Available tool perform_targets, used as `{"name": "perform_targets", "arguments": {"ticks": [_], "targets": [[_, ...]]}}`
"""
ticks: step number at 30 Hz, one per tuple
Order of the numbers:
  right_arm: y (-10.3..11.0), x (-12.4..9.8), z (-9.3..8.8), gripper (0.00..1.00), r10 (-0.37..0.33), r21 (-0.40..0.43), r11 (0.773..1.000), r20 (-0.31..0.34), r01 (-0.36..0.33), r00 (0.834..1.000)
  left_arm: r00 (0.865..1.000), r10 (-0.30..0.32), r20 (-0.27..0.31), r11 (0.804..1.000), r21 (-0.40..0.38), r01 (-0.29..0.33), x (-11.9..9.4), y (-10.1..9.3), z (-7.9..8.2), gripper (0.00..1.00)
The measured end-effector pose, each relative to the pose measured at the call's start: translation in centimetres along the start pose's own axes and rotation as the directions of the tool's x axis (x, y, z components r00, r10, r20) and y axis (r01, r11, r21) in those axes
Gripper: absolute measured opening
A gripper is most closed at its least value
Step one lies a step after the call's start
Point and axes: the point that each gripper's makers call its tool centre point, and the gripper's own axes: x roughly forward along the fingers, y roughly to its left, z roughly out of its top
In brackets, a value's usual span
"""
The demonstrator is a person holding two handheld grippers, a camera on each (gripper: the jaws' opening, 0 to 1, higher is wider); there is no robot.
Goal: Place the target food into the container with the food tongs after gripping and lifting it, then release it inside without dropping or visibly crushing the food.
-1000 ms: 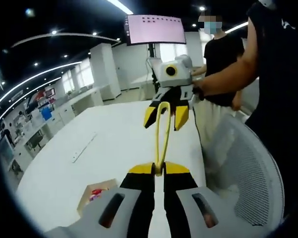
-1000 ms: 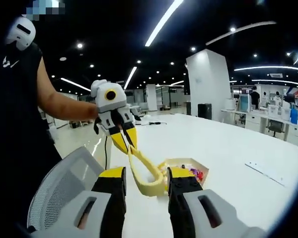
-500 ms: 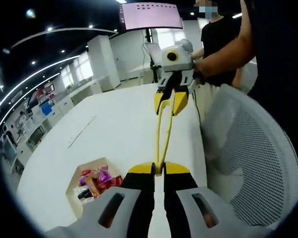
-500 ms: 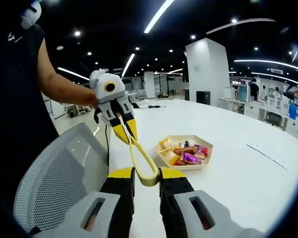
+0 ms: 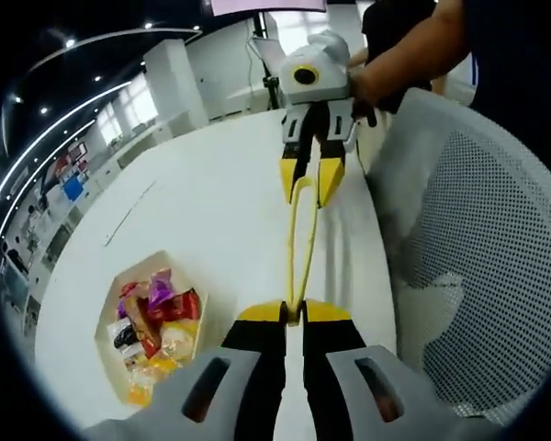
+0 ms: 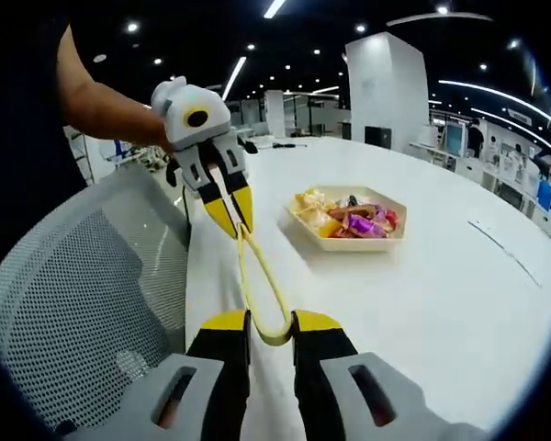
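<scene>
Left claw [image 5: 294, 312]: jaws pressed nearly together on the tips of the yellow food tongs [image 5: 300, 241], which run away from it toward the far side of the left gripper view. There the right claw [image 5: 307, 179] comes in from above, its two yellow jaws set either side of the looped hinge end of the tongs.

Right claw [image 6: 272, 323], seen in its own view: jaws a little apart, closed against the rounded loop end of the food tongs [image 6: 257, 289], holding it. The two arms of the tongs rise from the loop and meet between the yellow jaws of the left claw [image 6: 228, 213], which pinches them from the far left. So the tongs are held at both ends, above the near edge of the bench [image 6: 413, 303], not touching it.

A person's bare forearm [image 6: 106, 110] leads to the left claw in the right gripper view; a hand [image 5: 363, 84] backs the right claw in the left gripper view.

Hexagonal container [image 6: 349, 242], pale, sits on the white bench, far right of the tongs in the right gripper view. In the left gripper view the container [image 5: 110, 363] lies near left. It holds wrapped foods [image 6: 344, 218] in purple, red, orange and yellow; which is the target food I cannot tell. Tongs well apart from the container.

Grey mesh chair back [image 6: 73, 303] stands just beside the bench edge, left in the right gripper view.
</scene>
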Motion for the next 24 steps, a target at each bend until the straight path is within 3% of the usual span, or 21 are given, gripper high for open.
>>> {"name": "perform_targets", "arguments": {"ticks": [9, 13, 15, 20, 24], "targets": [[-0.7, 1.7, -2.8, 0.17, -0.002, 0.042, 0.999, -0.080, 0.005, 0.997, 0.998, -0.019, -0.052, 0.998, -0.056, 0.016, 1.7, -0.3, -1.8, 0.00], [-0.4, 2.1, -3.3, 0.16, 0.007, 0.029, 1.000, -0.109, -0.004, 0.994, 0.994, -0.023, -0.108, 1.000, -0.023, 0.021, 2.2, -0.7, -2.6, 0.01], [-0.3, 2.1, -3.7, 0.16, -0.005, 0.008, 1.000, -0.141, 0.006, 0.990, 0.993, -0.022, -0.115, 0.999, -0.032, 0.019, 2.5, -0.8, -2.7, 0.01], [-0.3, 2.1, -3.7, 0.16, -0.012, -0.009, 1.000, -0.150, 0.011, 0.989, 0.988, -0.026, -0.150, 0.999, -0.025, 0.023, 2.6, -0.9, -3.1, 0.01], [-0.3, 2.1, -3.8, 0.16, -0.017, -0.025, 1.000, -0.192, 0.012, 0.981, 0.983, -0.047, -0.176, 0.999, -0.021, 0.043, 2.7, -1.0, -3.1, 0.08]]}}
